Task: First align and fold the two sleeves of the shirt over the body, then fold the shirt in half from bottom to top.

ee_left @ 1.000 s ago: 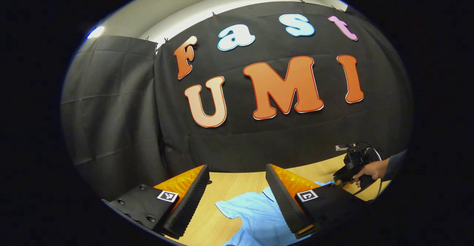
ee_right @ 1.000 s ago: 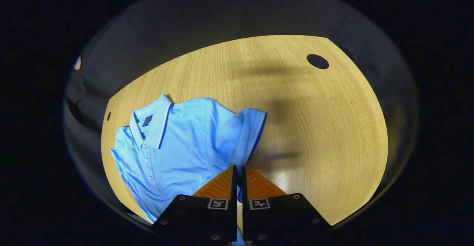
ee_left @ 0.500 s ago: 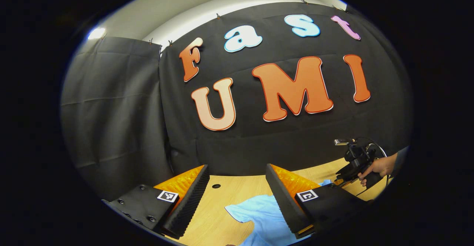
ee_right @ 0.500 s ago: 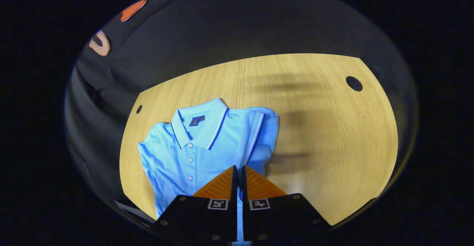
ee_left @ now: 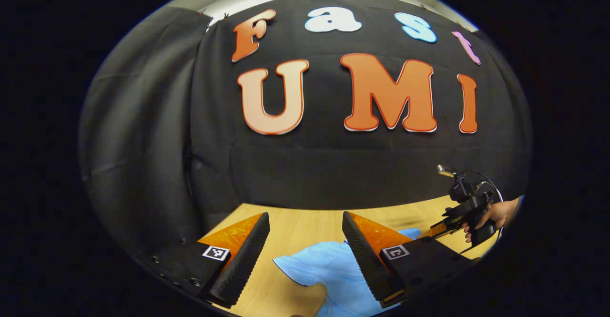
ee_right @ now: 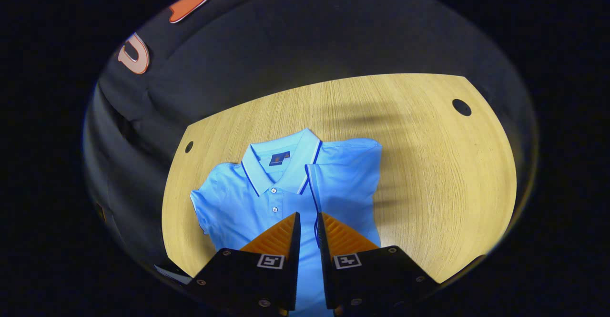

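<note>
A light blue polo shirt (ee_right: 238, 202) lies face up on the wooden table (ee_right: 429, 164), collar toward the far wall. One sleeve (ee_right: 348, 174) is folded flat over the body, its dark-trimmed hem running down the chest. My right gripper (ee_right: 307, 214) hangs just over that hem, its fingers parted by a narrow gap with the hem line between them. My left gripper (ee_left: 305, 216) is wide open above the table, over the shirt's other sleeve (ee_left: 305, 264), gripping nothing. In the left gripper view a hand holds the right gripper (ee_left: 441, 229) at the far right.
The booth's black cloth wall (ee_left: 333, 174) closes off the table's far side. The table has two round cable holes, one far right (ee_right: 461, 107) and one far left (ee_right: 189, 146). Bare wood lies to the right of the shirt.
My right gripper carried the sleeve across and laid it flat on the body, then its fingers parted slightly. My left gripper stayed open and shifted a little over the other sleeve.
</note>
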